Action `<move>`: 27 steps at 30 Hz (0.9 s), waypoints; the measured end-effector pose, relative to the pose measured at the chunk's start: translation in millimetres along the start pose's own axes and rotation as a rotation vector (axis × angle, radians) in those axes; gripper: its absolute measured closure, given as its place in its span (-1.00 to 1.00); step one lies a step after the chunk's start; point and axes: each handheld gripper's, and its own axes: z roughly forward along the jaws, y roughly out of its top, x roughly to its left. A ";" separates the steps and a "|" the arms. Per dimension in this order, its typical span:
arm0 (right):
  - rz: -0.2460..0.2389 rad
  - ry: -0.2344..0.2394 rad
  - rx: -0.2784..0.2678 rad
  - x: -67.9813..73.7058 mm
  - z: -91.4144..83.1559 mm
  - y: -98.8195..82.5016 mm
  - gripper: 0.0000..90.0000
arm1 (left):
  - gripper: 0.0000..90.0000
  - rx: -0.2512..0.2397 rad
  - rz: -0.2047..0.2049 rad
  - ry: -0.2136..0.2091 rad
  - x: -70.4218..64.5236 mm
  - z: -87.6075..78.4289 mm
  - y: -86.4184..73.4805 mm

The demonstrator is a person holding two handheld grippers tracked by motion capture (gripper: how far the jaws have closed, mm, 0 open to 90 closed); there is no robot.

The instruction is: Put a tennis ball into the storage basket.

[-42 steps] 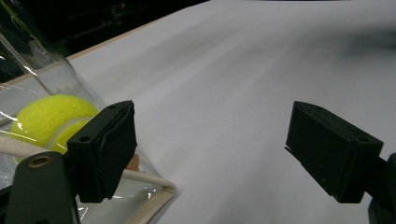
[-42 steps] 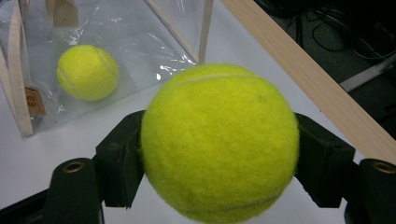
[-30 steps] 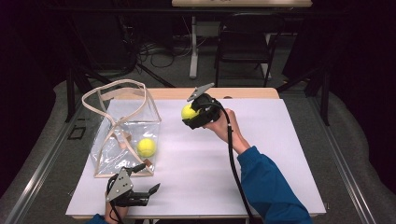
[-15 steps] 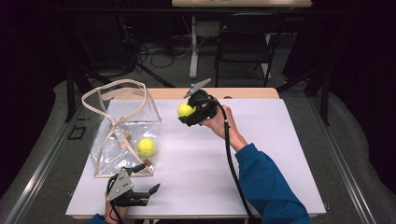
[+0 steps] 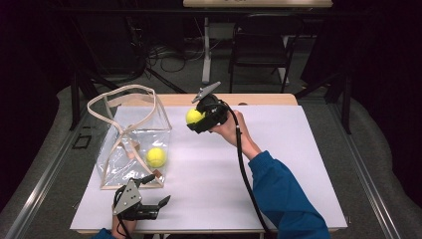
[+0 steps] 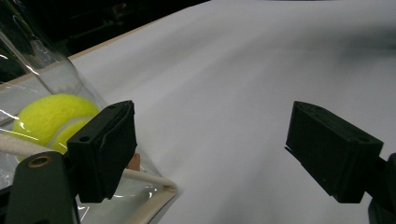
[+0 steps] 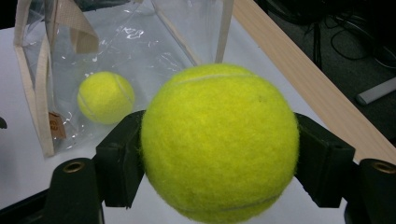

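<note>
Up above the table (image 5: 298, 164), the right gripper (image 5: 195, 118) is clamped on a tennis ball (image 5: 194, 116); in the right gripper view the ball (image 7: 219, 142) sits squarely between the two black jaws, pressed on both sides. The landmark is the clear bag (image 5: 130, 144), which stands on the white tabletop with its beige handles (image 5: 122, 97) looped above its open top. The held ball hangs in the air just to the right of the bag's upper edge, apart from it, with the hand (image 5: 230, 128) behind the gripper and a blue sleeve (image 5: 283, 194) trailing toward the near edge. A second ball (image 5: 155, 157) lies inside the bag, low at its right wall; it shows through the plastic in the right gripper view (image 7: 105, 97) and in the left gripper view (image 6: 53, 119).

The left gripper (image 5: 157, 191) rests just in front of the bag's near right corner, its jaws standing wide apart with nothing between them. In its own view one jaw lies right beside the bag's beige-trimmed corner (image 6: 154, 196); whether it touches cannot be told.
</note>
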 end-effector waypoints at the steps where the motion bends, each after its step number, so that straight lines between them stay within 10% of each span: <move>1: 0.002 0.001 -0.003 0.2 0.0 1.1 -0.41 | -0.64 0.000 0.000 0.000 0.0 0.0 0.0; 27: -0.039 0.022 -0.004 8.5 4.8 29.7 -0.41 | -0.64 -0.006 -0.003 -0.003 0.1 -0.9 0.2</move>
